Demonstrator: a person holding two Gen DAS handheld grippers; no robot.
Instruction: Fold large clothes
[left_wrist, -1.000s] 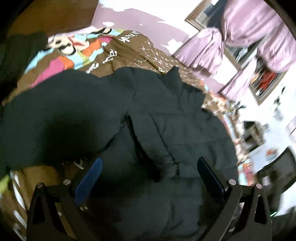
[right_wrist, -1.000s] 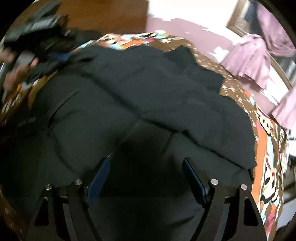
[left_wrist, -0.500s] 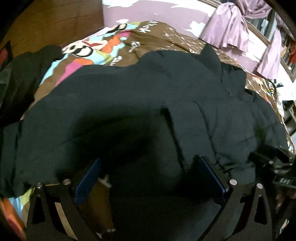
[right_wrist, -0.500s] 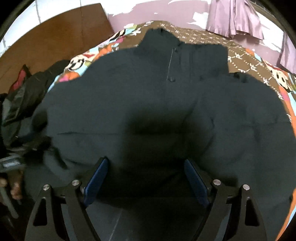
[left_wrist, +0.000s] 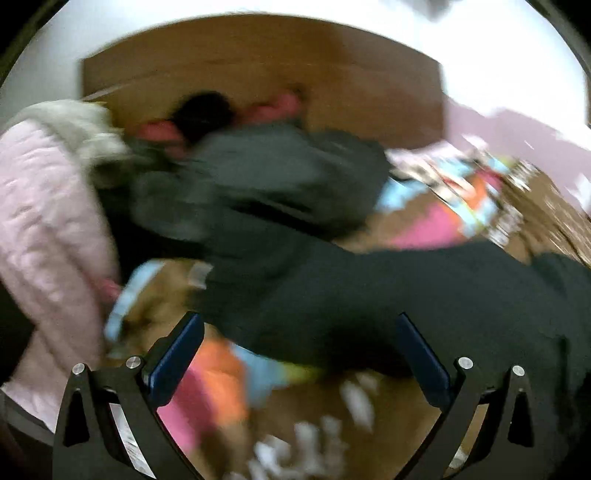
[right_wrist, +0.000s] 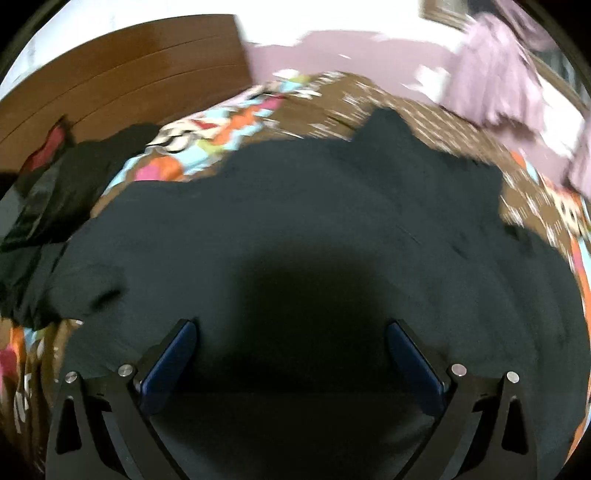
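A large black jacket (right_wrist: 314, 229) lies spread flat on a bed with a brown, brightly patterned cover (right_wrist: 229, 129). In the right wrist view it fills most of the frame, collar end far from me. My right gripper (right_wrist: 290, 343) is open and empty, hovering just above the jacket's near part. In the blurred left wrist view the jacket's left sleeve or edge (left_wrist: 388, 295) runs from the right to the middle. My left gripper (left_wrist: 299, 339) is open and empty over that edge and the bed cover (left_wrist: 221, 391).
A pile of dark clothes (left_wrist: 266, 184) lies near the wooden headboard (left_wrist: 258, 66), and shows at the left in the right wrist view (right_wrist: 55, 192). A pale pink quilted coat (left_wrist: 44, 229) sits at the left. Purple curtains (right_wrist: 491, 85) hang at the far right.
My left gripper has swung left, off the middle of the jacket toward its left edge and the clothes pile. My right gripper view has shifted slightly; the jacket stays flat.
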